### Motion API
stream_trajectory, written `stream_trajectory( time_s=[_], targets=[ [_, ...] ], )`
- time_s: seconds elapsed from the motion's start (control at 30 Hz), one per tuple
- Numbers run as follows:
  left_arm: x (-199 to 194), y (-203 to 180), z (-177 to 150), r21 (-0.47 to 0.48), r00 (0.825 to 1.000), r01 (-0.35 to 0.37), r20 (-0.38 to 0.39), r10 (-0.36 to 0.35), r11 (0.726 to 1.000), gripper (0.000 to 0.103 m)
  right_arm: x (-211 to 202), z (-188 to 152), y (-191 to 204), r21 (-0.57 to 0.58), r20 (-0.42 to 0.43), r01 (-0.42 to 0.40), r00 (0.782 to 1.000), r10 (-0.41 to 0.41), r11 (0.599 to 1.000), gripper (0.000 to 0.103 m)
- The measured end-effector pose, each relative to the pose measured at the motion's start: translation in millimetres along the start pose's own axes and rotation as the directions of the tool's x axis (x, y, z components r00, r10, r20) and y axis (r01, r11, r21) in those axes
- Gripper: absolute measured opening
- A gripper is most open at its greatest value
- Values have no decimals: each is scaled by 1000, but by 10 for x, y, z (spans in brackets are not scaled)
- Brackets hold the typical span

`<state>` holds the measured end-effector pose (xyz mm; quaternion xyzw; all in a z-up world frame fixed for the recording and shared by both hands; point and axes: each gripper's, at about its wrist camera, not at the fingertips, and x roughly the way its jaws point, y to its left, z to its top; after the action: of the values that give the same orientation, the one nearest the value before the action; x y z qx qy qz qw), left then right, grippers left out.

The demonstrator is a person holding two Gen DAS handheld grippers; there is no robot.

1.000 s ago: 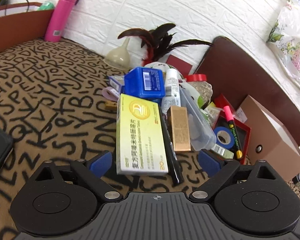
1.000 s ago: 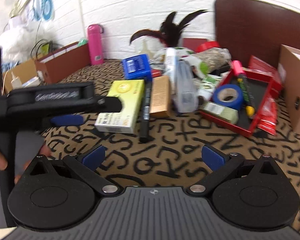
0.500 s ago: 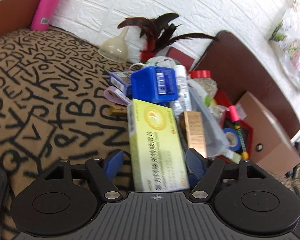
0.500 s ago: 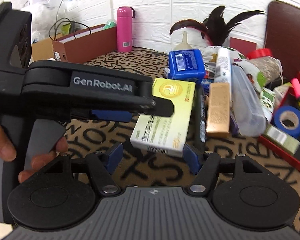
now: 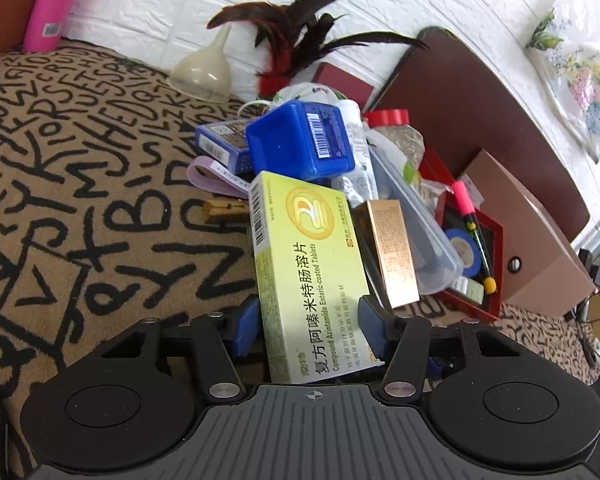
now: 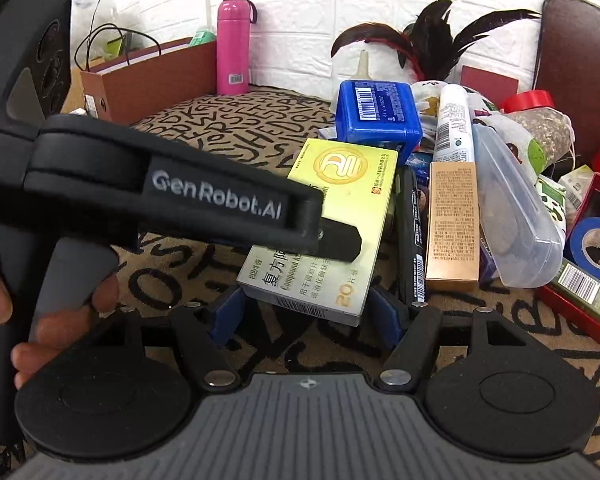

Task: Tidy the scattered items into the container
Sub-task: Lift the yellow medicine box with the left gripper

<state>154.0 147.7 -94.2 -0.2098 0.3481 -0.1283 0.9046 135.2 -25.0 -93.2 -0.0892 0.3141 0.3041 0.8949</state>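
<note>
Yellow med box [image 5: 312,268], btwn left tool [image 5: 308,330] pads, right tool [image 6: 306,314] just behind

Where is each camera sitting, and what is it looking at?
Left wrist: sits on the left hand-held gripper, looking along its fingers at the yellow medicine box between its blue pads, the clutter pile and white brick wall beyond.
Right wrist: sits on the right hand-held gripper, facing the same pile; the person's left hand and the left hand-held gripper cross its left side.
Shared: the yellow medicine box, blue box, gold box, red tray, pink bottle.
</note>
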Motion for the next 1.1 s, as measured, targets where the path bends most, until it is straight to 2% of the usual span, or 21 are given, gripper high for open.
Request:
stream_trajectory(
  time_s=[0.03, 0.07, 0.2, 0.3, 0.33, 0.4, 0.53, 0.63, 0.7, 0.73, 0.83, 0.93, 1.0, 1.1],
  targets=[
    [-15, -16, -16, 1, 1000, 6, -8, -6, 1000, 64, -25, -12, -6, -7, -1, 2, 1000, -2, 1000, 63],
    [-30, -39, -39, -1, 1000, 17, -20, -17, 1000, 64, -63, -32, -19, -11, -2, 1, 1000, -1, 1000, 60],
    [-95, -215, -221, 34, 996, 56, -65, -53, 998, 64, -265, -152, -106, 11, -24, -25, 999, 26, 1000, 58],
    [-135, -330, -366, 69, 992, 91, -88, -85, 993, 65, -446, -270, -142, 10, -38, -29, 999, 29, 1000, 64],
    [-141, -345, -385, 71, 993, 88, -85, -82, 994, 68, -495, -304, -152, 16, -39, -30, 999, 31, 999, 72],
    [-127, -339, -365, 55, 995, 73, -75, -68, 996, 70, -541, -325, -170, 23, -33, -26, 999, 26, 999, 81],
    [-82, -273, -236, -13, 997, 45, -59, -46, 999, 78, -499, -237, -166, 8, -2, -10, 1000, 10, 1000, 83],
    [-19, -299, -212, 15, 996, 37, -78, -35, 999, 73, -423, -180, -170, 16, 15, -5, 1000, 5, 1000, 83],
    [-28, -354, -228, 51, 997, 6, -80, -2, 999, 64, -408, -174, -172, 23, 20, 2, 1000, -3, 1000, 82],
    [-39, -368, -244, 63, 996, 3, -86, 3, 998, 64, -415, -181, -168, 22, 22, 7, 1000, -7, 1000, 76],
    [-98, -408, -322, 64, 995, 14, -102, -8, 998, 64, -481, -209, -134, 1, 1, 18, 1000, -18, 1000, 74],
    [-193, -469, -462, 63, 993, 35, -113, -27, 997, 67, -591, -274, -99, -9, -18, 19, 1000, -19, 1000, 74],
    [-254, -496, -560, 59, 993, 54, -112, -47, 997, 74, -686, -338, -87, -6, -27, 8, 1000, -8, 1000, 74],
    [-243, -537, -594, 61, 994, 52, -103, -46, 997, 78, -725, -404, -79, -3, -63, -22, 998, 22, 1000, 77]
  ],
)
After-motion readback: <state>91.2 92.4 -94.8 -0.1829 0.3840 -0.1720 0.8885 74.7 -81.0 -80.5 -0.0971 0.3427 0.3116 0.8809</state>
